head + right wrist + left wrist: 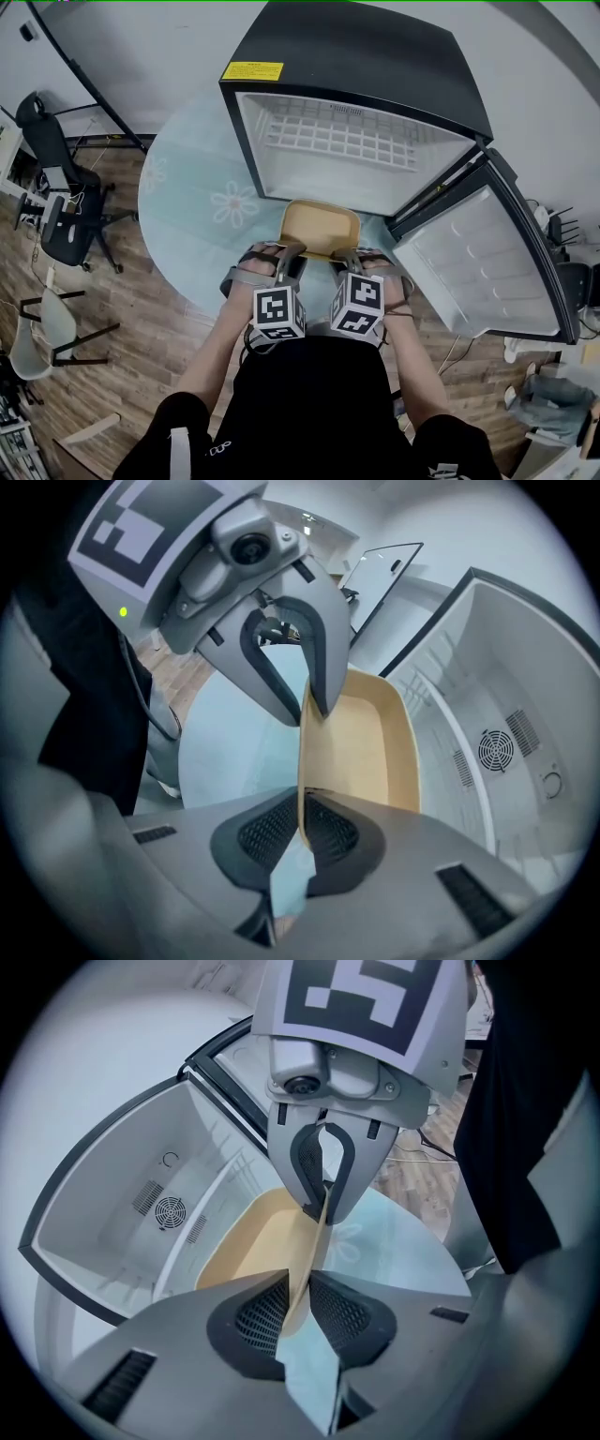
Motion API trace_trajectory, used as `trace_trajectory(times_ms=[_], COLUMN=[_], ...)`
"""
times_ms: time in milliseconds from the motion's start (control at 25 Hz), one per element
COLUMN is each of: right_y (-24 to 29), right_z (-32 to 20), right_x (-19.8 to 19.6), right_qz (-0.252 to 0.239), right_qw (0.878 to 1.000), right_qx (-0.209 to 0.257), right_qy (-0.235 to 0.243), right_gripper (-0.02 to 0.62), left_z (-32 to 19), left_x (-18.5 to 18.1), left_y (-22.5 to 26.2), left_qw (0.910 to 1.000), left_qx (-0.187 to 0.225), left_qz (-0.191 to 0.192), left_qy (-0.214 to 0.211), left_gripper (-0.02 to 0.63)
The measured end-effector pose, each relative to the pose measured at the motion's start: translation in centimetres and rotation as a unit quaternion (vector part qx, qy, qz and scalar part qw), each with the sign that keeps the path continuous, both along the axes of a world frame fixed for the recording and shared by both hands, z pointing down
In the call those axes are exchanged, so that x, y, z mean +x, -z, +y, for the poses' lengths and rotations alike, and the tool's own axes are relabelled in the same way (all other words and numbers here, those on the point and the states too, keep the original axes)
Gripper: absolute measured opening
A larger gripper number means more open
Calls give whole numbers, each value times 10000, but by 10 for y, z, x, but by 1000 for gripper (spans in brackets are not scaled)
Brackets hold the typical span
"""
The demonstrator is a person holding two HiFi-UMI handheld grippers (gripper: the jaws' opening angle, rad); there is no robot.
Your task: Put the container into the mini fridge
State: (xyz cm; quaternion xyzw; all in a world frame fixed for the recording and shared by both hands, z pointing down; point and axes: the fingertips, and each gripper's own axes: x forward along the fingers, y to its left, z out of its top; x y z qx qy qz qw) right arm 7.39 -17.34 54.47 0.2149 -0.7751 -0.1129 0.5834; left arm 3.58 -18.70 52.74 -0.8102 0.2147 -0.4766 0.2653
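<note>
A shallow tan container [319, 228] hovers at the mouth of the open black mini fridge [375, 56], just in front of its white inside. My left gripper [289, 255] is shut on the container's near rim at the left, and my right gripper [345, 260] is shut on the same rim at the right. In the left gripper view the jaws [298, 1302] pinch the thin wall of the container [248, 1241], with the right gripper opposite. In the right gripper view the jaws [300, 825] clamp the container [361, 742] beside the fridge cavity [487, 742].
The fridge stands on a round table with a pale blue flowered cloth [187, 202]. Its door [487, 262] hangs open to the right. A white wire shelf [337, 136] sits inside at the back. Chairs [56, 197] stand on the wooden floor at the left.
</note>
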Motion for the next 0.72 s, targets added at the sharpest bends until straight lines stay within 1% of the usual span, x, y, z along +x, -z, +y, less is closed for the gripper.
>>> trace_trajectory(times_ms=[200, 520, 720], right_y=[-1, -10, -8], right_z=[-6, -10, -15], right_x=[1, 5, 10], right_qz=[77, 219, 370], right_qw=[10000, 9995, 9992], right_qx=[-54, -222, -172], right_qy=[-7, -10, -30], right_gripper=[20, 20, 20], left_z=[-3, -1, -2], left_x=[-2, -1, 1], left_y=[5, 8, 13], left_qw=[9998, 9995, 9990], left_qx=[85, 206, 295], left_qz=[176, 231, 334], left_qy=[26, -85, -104], left_gripper=[86, 87, 91])
